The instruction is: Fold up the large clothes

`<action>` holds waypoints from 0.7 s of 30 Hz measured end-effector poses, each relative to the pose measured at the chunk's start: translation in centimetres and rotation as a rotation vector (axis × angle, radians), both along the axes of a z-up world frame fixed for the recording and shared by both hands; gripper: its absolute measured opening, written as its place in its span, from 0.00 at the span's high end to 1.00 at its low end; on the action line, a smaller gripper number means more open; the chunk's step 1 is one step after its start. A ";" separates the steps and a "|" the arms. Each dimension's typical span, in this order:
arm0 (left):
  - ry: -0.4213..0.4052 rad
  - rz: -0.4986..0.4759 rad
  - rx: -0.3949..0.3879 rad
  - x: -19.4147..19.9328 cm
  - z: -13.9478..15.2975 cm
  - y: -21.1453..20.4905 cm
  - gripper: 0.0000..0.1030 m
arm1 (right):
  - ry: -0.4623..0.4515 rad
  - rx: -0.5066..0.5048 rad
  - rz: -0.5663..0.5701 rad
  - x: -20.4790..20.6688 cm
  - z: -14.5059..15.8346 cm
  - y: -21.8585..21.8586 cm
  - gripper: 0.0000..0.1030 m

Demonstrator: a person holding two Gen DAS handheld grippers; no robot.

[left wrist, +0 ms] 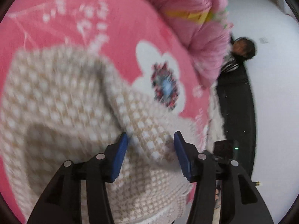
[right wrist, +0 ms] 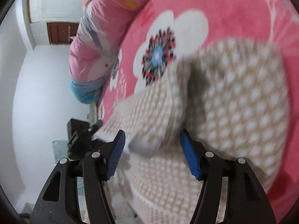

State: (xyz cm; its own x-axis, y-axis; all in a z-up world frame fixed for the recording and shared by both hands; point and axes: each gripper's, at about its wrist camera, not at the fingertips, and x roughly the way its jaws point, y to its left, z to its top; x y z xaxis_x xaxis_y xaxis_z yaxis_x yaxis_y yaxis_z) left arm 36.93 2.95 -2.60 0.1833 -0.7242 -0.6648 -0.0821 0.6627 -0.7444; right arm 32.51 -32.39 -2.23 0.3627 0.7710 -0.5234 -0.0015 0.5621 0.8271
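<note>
A beige knitted garment with white dots (left wrist: 61, 100) lies bunched on a pink flowered blanket (left wrist: 56, 18). My left gripper (left wrist: 151, 138) is open, its blue pads on either side of a raised fold of the knit. In the right wrist view the same garment (right wrist: 243, 97) lies on the blanket (right wrist: 233, 15). My right gripper (right wrist: 152, 135) is open around a folded edge of the knit. Both views are blurred by motion.
A pink quilt (left wrist: 196, 15) is piled at the blanket's far edge; it also shows in the right wrist view (right wrist: 93, 43). The other gripper's body appears at the bed's edge (left wrist: 226, 151) (right wrist: 80, 136). A white wall (left wrist: 271, 93) and a brown door (right wrist: 59, 33) lie beyond.
</note>
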 end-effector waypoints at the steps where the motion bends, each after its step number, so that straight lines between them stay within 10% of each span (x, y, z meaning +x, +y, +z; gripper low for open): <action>1: 0.004 0.000 0.024 -0.2 -0.3 -0.4 0.52 | -0.001 -0.010 0.008 -0.1 0.0 0.5 0.52; 4: -0.038 -0.018 0.089 -0.8 -0.1 -1.6 0.70 | 0.006 -0.054 0.039 -0.4 -0.5 2.1 0.85; 7: -0.219 -0.100 0.223 -1.6 2.0 -2.6 0.86 | -0.100 -0.228 0.050 -0.9 1.2 3.9 0.92; 12: -0.378 -0.201 0.396 -3.3 1.5 -4.1 0.83 | -0.287 -0.621 0.134 -2.8 1.4 7.6 0.92; 17: -0.364 -0.158 0.271 -3.6 -0.9 -1.8 0.79 | -0.260 -0.600 0.093 -4.8 1.2 4.4 0.92; 21: -0.402 -0.177 0.263 -4.1 -1.0 -1.6 0.76 | -0.380 -0.797 -0.083 -8.5 5.7 3.4 0.65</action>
